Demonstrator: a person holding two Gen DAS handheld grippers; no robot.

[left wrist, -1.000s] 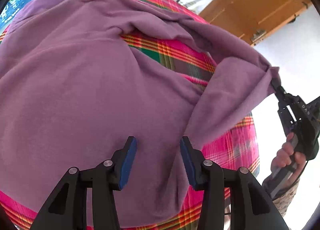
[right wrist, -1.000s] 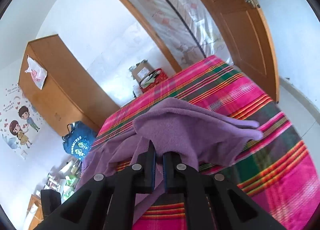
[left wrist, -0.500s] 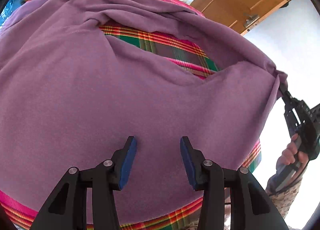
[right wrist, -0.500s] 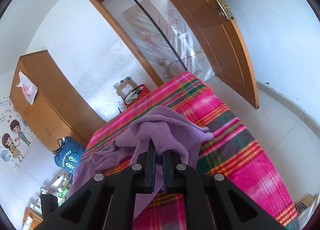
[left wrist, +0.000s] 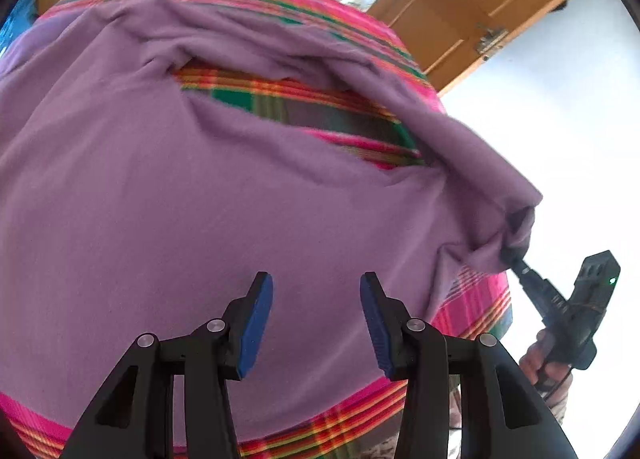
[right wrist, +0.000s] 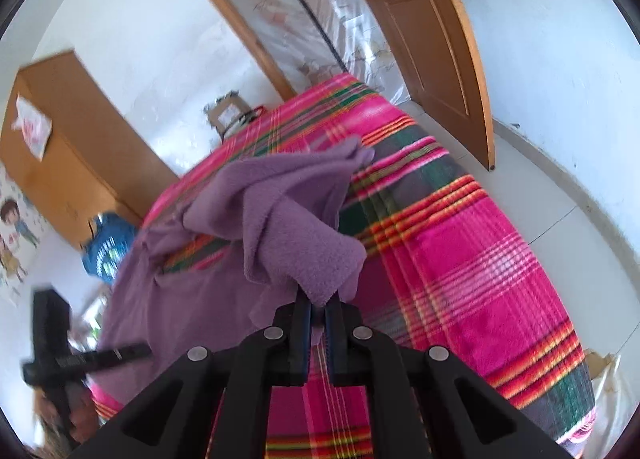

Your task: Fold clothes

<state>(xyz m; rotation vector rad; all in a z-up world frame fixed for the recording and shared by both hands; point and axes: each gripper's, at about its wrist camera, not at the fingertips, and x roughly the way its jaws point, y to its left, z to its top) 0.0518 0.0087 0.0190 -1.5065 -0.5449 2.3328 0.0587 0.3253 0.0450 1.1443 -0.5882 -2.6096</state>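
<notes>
A wooden wardrobe (right wrist: 60, 147) stands left, a wooden door (right wrist: 432, 39) right. On the bed's pink plaid blanket (right wrist: 460, 259) lies the fleecy purple garment (left wrist: 200, 199). Left claw (left wrist: 316, 319) spread above it; right claw (right wrist: 316, 319) pinching a bunched corner.

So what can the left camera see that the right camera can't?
Only the left wrist view shows the left gripper with its blue pads wide apart, hovering over the purple garment, and the hand holding the right gripper.

Only the right wrist view shows the wooden cabinet, the blue bag, the cartoon wall sticker, and the right gripper's jaws pinched on fuzzy purple cloth.

Both show the purple garment, the pink plaid blanket and the wooden door.
</notes>
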